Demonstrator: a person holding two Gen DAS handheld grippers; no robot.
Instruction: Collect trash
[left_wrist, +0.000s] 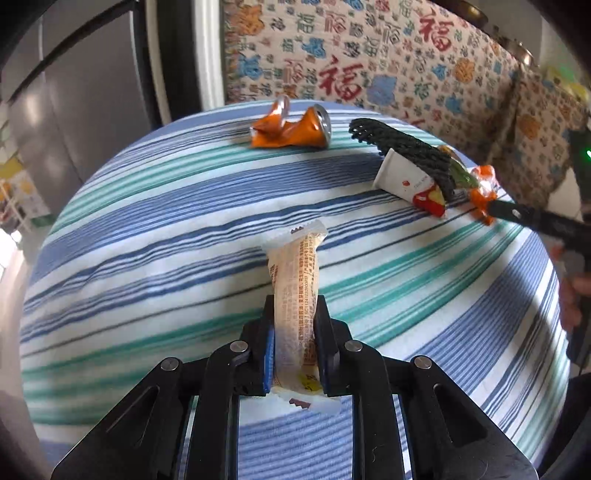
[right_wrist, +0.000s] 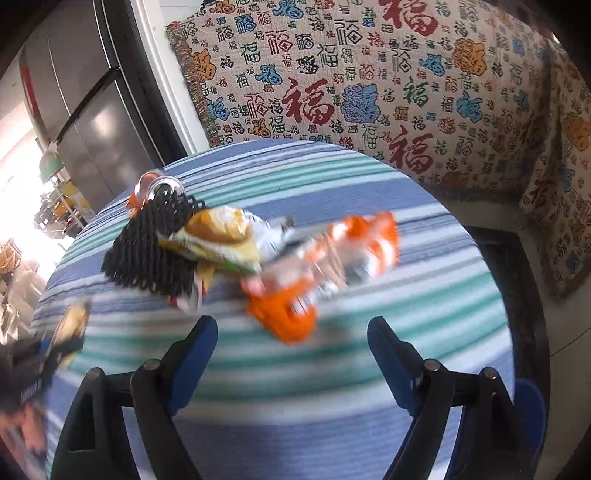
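Gripping long pale-yellow plastic snack wrapper (left_wrist: 295, 295) lengthwise, left gripper (left_wrist: 294, 314) was clenched on it above blue-green striped tablecloth (left_wrist: 147, 221). Right gripper (right_wrist: 291, 332) spread wide, nothing btwn fingers, near blurred orange-white crinkled wrapper (right_wrist: 332, 251). Crushed orange can (left_wrist: 291, 127), white paper cup (left_wrist: 402, 177) w/ black mesh netting (left_wrist: 406, 147) lay further back.

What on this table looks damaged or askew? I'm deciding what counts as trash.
The orange can at the far edge is crushed and lying on its side. The paper cup is tipped over, half under black foam netting, beside crumpled orange wrappers. The left gripper holds a snack wrapper; the right gripper is open.
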